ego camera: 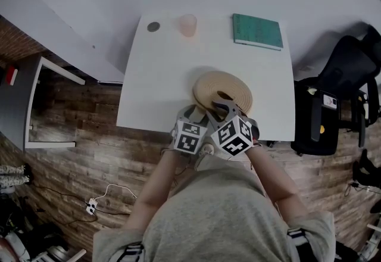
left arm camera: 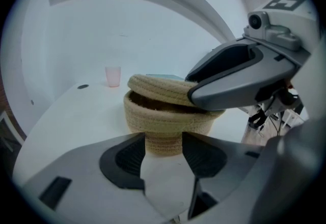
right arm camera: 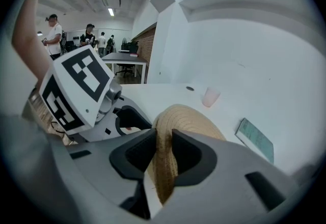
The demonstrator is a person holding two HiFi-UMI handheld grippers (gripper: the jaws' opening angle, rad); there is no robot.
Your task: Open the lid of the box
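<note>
Two grippers meet at the near edge of a white table (ego camera: 155,76) in the head view: the left gripper (ego camera: 195,112) and the right gripper (ego camera: 221,105) are side by side at the round woven lid (ego camera: 225,89). Along the far edge lie a dark disc (ego camera: 153,27), a pink cup (ego camera: 188,25) and a green book (ego camera: 257,31). A black chair (ego camera: 348,76) stands to the right of the table.

In the left gripper view, the jaws are spread and hold nothing. Only bare table is between them, and the woven box (left arm camera: 163,118) stands just beyond their tips. The lid sits tilted on the box, with a dark gap on its left side. Its right side is under the right gripper.

In the right gripper view, both pads press on the rim of the lid, one on each face, so this gripper pinches it. Some people (right arm camera: 71,39) stand far behind, at the left.
</note>
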